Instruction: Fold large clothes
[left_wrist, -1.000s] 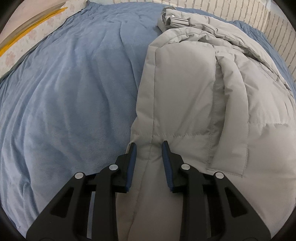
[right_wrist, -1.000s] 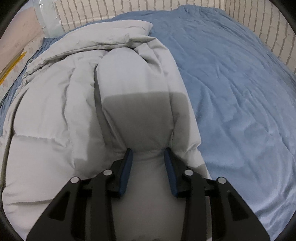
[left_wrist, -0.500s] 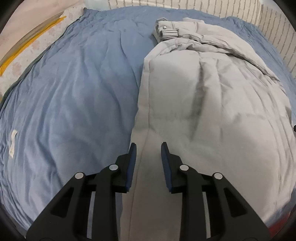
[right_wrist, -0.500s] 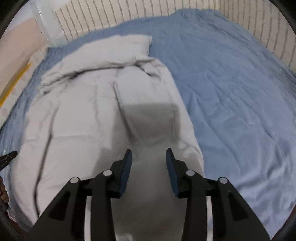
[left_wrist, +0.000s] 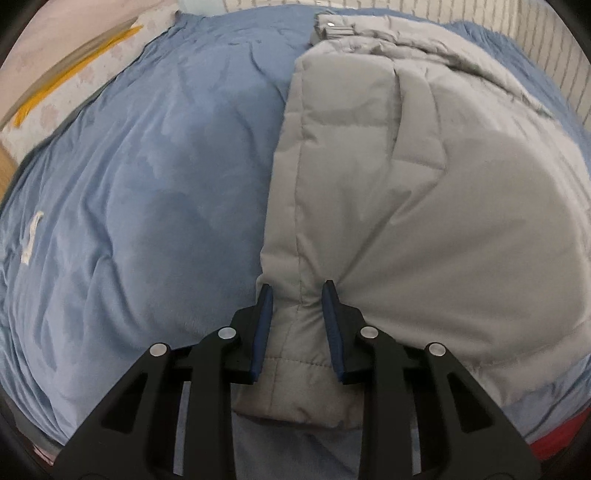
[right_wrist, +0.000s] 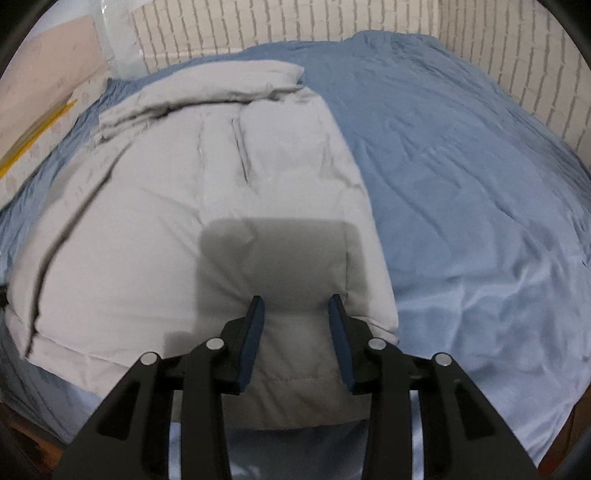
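Left wrist view shows the left claw (left_wrist: 297, 291) clamped on the near hem of a grey padded coat (left_wrist: 424, 192), its blue pads (left_wrist: 263, 325) pinching the quilted edge by a stitched seam. The right wrist view shows the right claw (right_wrist: 294, 301) clamped on the same hem at the other near corner, fabric bunched between its pads (right_wrist: 341, 343). The coat lies lengthwise on a bed covered by a blue blanket (left_wrist: 147, 206), its near edge at the near side of the bed and its collar end towards the brick-patterned wall (right_wrist: 295, 22). Judging by the narrow, straight-sided shape and the layers visible at the far end, the sides and sleeves appear already turned in; what looks left is to carry this hem up towards the collar and flatten the bundle. Counted: one coat, one blanket, two claws. A small white mark (left_wrist: 31, 240) sits on the blanket well apart from the coat.
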